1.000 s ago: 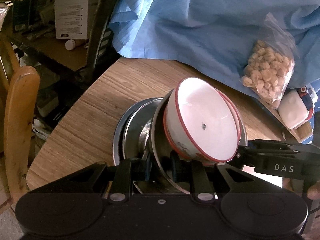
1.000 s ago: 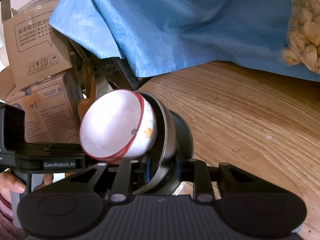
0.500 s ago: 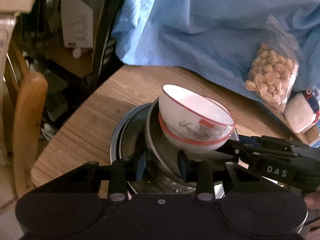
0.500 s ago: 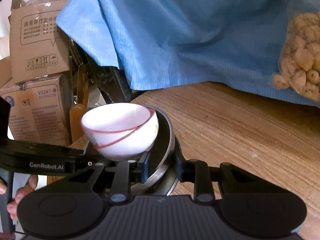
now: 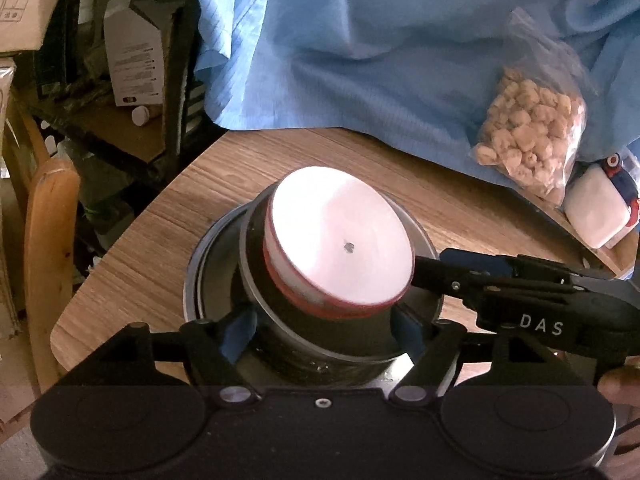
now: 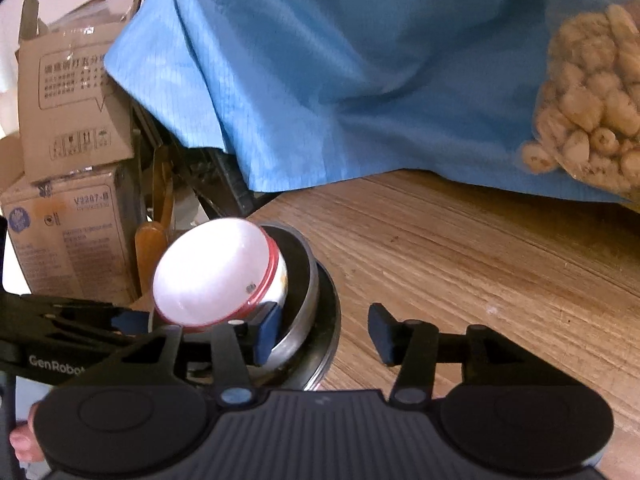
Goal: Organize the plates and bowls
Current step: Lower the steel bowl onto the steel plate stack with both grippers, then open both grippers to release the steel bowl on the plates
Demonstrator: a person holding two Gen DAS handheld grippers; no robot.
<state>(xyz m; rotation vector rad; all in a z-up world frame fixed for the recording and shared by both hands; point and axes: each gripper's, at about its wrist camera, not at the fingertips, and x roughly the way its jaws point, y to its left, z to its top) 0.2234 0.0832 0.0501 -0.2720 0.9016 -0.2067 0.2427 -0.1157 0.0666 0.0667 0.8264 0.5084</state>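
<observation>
A white bowl with a red rim (image 5: 338, 240) sits nested in a steel bowl (image 5: 416, 236), which rests in a dark metal plate (image 5: 192, 280) near the rounded corner of the wooden counter (image 6: 460, 248). The left claw (image 5: 322, 326) is spread wide, its fingers on either side of the steel bowl. The right claw (image 6: 324, 330) is also spread apart, one finger beside the white bowl, the other over bare counter. Behind the stack lie blue cloth (image 5: 380, 48) and a bag of puffed snacks (image 5: 528, 136).
</observation>
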